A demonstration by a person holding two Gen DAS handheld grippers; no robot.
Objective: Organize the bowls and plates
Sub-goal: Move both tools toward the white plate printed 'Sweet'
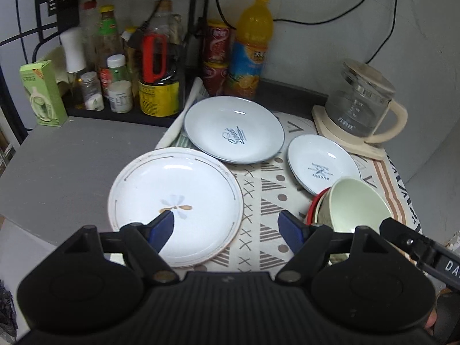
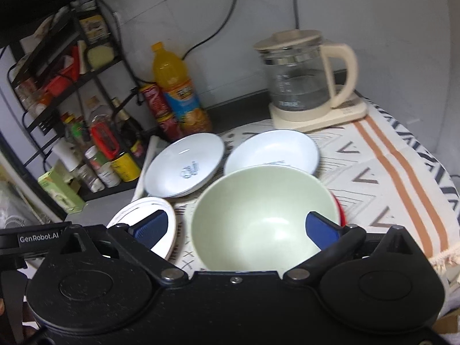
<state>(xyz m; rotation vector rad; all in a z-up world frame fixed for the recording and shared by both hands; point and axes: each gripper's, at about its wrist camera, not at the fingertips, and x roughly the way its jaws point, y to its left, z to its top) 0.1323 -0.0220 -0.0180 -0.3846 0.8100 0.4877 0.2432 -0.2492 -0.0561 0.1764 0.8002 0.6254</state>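
Both tongs gape wide, holding nothing. The right tongs [image 2: 235, 227] straddle the tilted bowl [image 2: 266, 215]; a careless nudge could topple it. The left tongs [image 1: 227, 230] hover over the plate [image 1: 175, 205].

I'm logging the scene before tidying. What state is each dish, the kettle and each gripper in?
White flower-patterned plate: flat, empty.
Large blue-rimmed white plate: flat, empty.
Small blue-rimmed white plate: flat, empty.
Pale green bowl: tilted, empty, atop a red bowl.
Glass kettle with cream handle: lid on, seated on its base.
Left gripper: open, holding nothing.
Right gripper: open, around the green bowl.
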